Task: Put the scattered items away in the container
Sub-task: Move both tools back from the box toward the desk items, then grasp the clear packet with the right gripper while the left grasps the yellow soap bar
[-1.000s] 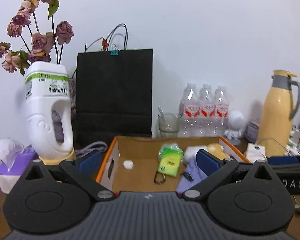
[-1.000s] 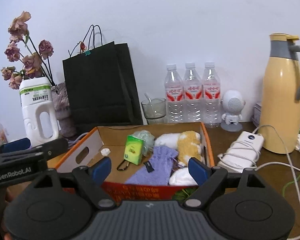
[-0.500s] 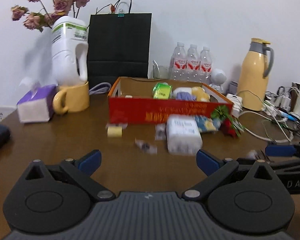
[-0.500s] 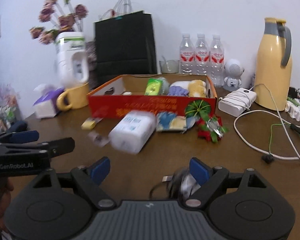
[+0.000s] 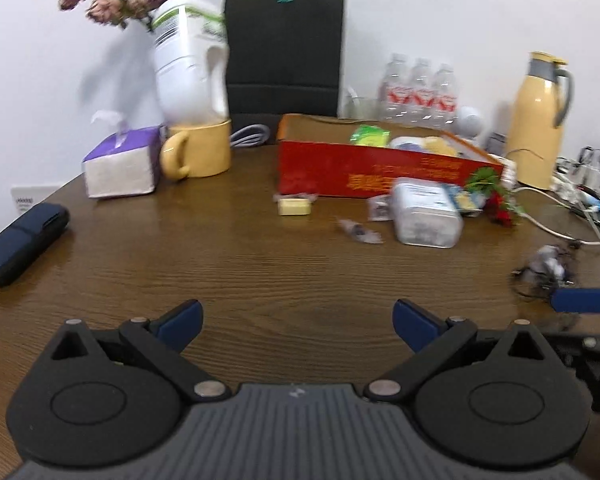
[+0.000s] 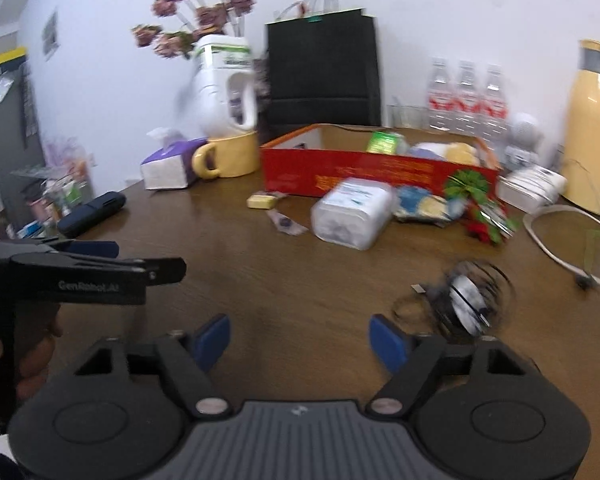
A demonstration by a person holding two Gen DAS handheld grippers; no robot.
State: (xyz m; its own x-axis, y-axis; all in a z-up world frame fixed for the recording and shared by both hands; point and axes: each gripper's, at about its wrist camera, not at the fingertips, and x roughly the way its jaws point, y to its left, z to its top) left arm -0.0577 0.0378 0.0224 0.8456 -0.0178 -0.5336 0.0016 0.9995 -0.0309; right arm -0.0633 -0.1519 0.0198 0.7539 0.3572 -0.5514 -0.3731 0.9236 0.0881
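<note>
The red cardboard box (image 5: 380, 174) (image 6: 360, 178) stands mid-table with a green packet, a purple pouch and soft toys inside. In front of it lie a clear plastic tub (image 5: 424, 216) (image 6: 352, 212), a small yellow packet (image 5: 295, 206) (image 6: 262, 201), a crumpled wrapper (image 5: 358, 233) (image 6: 286, 223), a blue-yellow packet (image 6: 424, 204) and a red-green bow (image 5: 496, 198) (image 6: 480, 210). A coiled black cable (image 6: 466, 300) (image 5: 548, 268) lies just right of my right gripper (image 6: 300, 338), whose jaws are closing on nothing. My left gripper (image 5: 296, 320) is open and empty above bare table.
A tissue box (image 5: 120, 164), a yellow mug (image 5: 198, 152) holding a white jug, a black paper bag (image 5: 284, 56), water bottles (image 5: 420, 92) and a yellow thermos (image 5: 540, 120) line the back. A dark case (image 5: 24, 240) lies left. White cables (image 6: 560, 240) trail right.
Both grippers have drawn back from over the box and sunk toward the table, so the box now sits farther off. The right jaws have narrowed a little.
</note>
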